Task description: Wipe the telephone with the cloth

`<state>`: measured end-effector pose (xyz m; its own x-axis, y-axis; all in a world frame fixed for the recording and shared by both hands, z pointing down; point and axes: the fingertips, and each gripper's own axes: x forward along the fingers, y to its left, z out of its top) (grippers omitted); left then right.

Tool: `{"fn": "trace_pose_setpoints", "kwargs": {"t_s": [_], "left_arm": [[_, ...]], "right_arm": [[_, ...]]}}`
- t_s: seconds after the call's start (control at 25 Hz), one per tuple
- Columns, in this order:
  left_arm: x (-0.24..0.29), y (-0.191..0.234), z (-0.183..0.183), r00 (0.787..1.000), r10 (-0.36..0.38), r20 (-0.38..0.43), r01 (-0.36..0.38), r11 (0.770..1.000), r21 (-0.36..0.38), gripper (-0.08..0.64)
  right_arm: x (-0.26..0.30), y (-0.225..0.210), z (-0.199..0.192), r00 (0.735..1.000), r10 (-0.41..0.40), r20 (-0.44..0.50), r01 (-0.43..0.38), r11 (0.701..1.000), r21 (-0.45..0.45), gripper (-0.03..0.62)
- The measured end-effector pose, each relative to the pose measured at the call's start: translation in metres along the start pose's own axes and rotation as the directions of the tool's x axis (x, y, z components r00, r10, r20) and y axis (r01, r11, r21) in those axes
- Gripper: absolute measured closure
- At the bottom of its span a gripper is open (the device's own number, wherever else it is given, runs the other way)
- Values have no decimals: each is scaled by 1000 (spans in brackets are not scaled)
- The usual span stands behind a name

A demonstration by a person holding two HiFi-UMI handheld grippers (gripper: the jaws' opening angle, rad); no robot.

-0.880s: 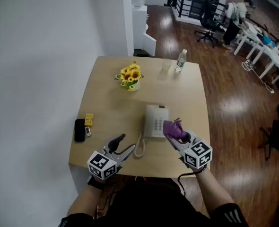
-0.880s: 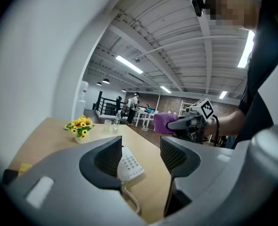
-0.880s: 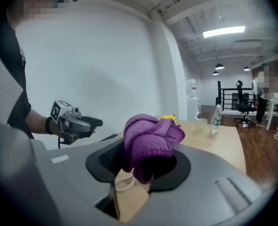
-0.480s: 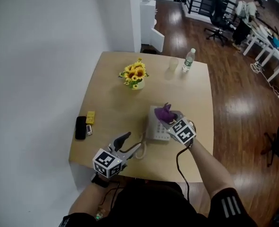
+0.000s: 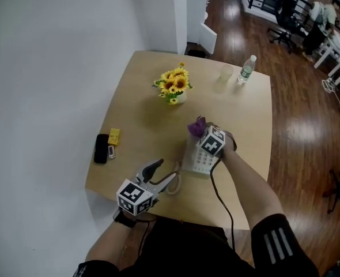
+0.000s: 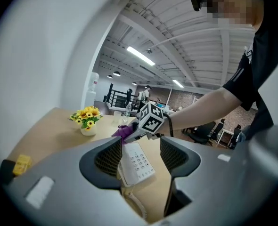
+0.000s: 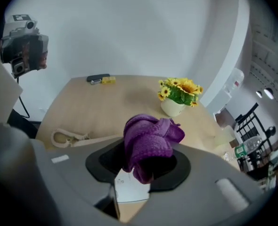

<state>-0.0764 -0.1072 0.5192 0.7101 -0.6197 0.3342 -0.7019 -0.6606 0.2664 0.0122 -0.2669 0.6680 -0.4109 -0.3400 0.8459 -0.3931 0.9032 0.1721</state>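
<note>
The white telephone [image 5: 197, 161] lies near the table's front edge, its keypad facing up and its far part hidden under my right gripper [image 5: 201, 134]. That gripper is shut on a bunched purple cloth [image 5: 196, 127], pressed at the phone's far end. In the right gripper view the cloth [image 7: 148, 142] fills the jaws, with a white corner of the telephone [image 7: 129, 187] below it. My left gripper [image 5: 160, 174] stands open just left of the phone, by its coiled cord [image 7: 68, 136], holding nothing. The left gripper view shows the telephone [image 6: 136, 161] beyond the jaws.
A pot of yellow flowers [image 5: 173, 86] stands mid-table. At the far right corner are a water bottle [image 5: 246, 69] and a clear cup [image 5: 226, 73]. A black handset [image 5: 101, 148] and a yellow item [image 5: 113, 136] lie at the left edge. A white wall runs along the left.
My right gripper has carried the purple cloth over the telephone from its near end to its far end. The left gripper has stayed open beside the cord.
</note>
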Motion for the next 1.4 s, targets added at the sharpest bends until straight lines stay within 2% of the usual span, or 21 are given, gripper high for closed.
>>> {"fn": "trace_pose_setpoints", "kwargs": {"t_s": [0.24,0.44,0.64,0.76,0.88,1.08,1.2,1.4], "left_arm": [[9,3,-3,1000,13,-21,-13,1000,-16,310],[9,7,-5,1000,15,-22,-16,1000,-24,310],[5,12,-4,1000,20,-12,-20,1000,-21,310],[2,13,-4,1000,15,-9,-15,1000,-17,310],[-2,9,-4,1000,4,-4,-4,1000,-10,310],[-11,6,-5,1000,1,-12,-1,1000,-2,310],[-14,6,-7,1000,13,-23,-13,1000,-1,310],[-15,6,-16,999,16,-33,-16,1000,-7,310]], "right_arm": [[21,3,4,998,2,-67,-11,991,-136,449],[19,23,-1,995,-40,-86,18,969,-245,453],[17,58,-11,989,-93,-111,41,916,-400,453],[7,86,-18,983,-83,-161,1,891,-455,453],[4,116,-25,983,-65,-172,-26,877,-480,453],[10,164,-38,987,-12,-163,-68,877,-476,453],[12,187,-50,980,-2,-198,-97,867,-489,453],[26,218,-64,975,83,-205,-164,895,-415,454]]}}
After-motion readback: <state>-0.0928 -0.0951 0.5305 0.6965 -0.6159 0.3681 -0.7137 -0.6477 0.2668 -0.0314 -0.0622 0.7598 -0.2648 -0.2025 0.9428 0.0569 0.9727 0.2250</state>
